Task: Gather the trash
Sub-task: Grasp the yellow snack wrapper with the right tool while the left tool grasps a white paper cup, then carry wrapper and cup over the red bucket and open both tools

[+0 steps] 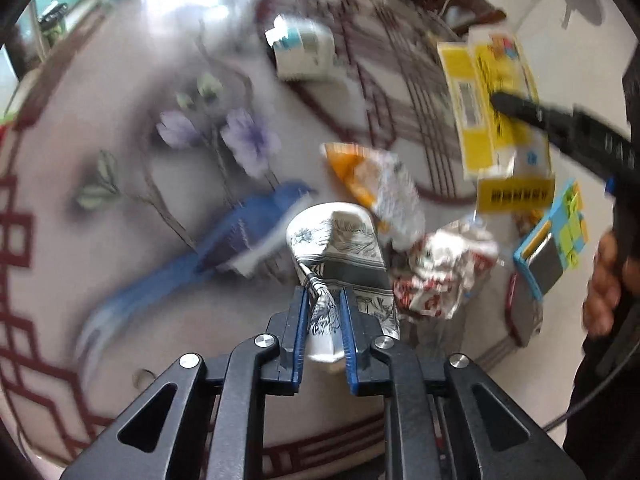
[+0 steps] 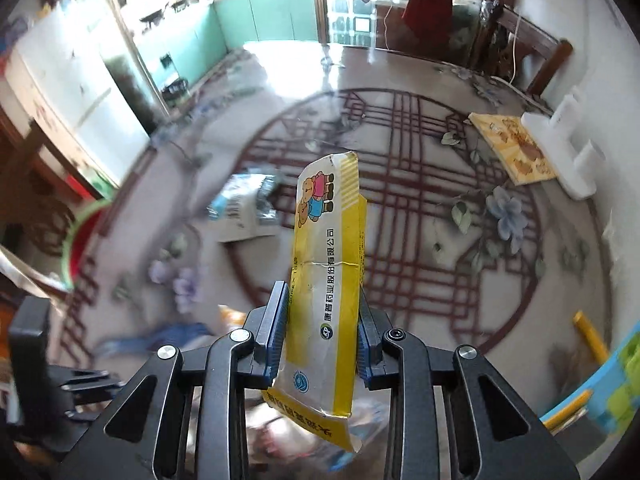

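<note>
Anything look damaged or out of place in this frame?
Litter is strewn over the patterned floor: a crumpled paper cup pinched in the left gripper, wrappers beside it, and a torn, flattened yellow carton clamped in the right gripper.

Crumpled paper cup (image 1: 336, 240) — glossy yellow cardboard box (image 2: 324, 288) — matt floor (image 1: 160, 80).

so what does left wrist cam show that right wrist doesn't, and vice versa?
Left wrist only: the left gripper shut on a crushed paper cup, an orange snack wrapper and a crumpled red-patterned wrapper.
Right wrist only: the cartoon-bear face of the flattened yellow box, a red basin, a white foam block.
Both: the right gripper holding that box, the blue-white carton.
</note>
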The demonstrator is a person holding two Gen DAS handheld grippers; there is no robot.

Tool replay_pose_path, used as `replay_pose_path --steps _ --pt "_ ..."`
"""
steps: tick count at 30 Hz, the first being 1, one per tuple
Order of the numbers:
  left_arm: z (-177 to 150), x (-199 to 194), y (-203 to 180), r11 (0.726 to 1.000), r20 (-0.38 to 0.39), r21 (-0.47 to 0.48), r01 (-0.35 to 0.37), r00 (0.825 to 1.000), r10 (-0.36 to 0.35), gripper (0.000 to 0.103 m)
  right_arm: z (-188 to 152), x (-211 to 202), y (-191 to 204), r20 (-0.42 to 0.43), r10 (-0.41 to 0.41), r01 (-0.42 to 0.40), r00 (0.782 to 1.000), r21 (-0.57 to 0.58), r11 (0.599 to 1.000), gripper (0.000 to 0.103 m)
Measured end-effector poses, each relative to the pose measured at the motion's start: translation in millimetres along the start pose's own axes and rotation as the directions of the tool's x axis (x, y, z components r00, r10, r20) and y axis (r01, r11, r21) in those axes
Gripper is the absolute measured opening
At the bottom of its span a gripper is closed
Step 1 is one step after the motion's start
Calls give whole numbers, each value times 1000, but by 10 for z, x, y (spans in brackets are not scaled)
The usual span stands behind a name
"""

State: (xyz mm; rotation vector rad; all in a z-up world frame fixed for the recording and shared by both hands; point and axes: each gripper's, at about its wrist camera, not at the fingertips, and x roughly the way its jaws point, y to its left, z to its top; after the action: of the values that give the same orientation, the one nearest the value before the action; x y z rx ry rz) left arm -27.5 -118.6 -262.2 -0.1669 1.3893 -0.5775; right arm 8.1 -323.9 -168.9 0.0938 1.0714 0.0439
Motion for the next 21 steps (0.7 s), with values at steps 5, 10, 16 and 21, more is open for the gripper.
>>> replay_pose_path --steps 5,10,16,21 --pt "152 -424 107 1000 129 -13 -20 991 22 9 0 -64 97 27 55 -56 998 35 998 29" --pt "227 -784 270 998 231 -43 -36 972 45 9 40 -106 236 43 71 -72 997 27 997 29" --pt "181 -920 493 994 257 -89 -57 963 78 9 53 -13 359 30 109 -110 994 31 993 29" --pt "139 -1002 657 991 280 -108 -74 955 101 9 15 46 484 3 126 -126 992 36 991 29"
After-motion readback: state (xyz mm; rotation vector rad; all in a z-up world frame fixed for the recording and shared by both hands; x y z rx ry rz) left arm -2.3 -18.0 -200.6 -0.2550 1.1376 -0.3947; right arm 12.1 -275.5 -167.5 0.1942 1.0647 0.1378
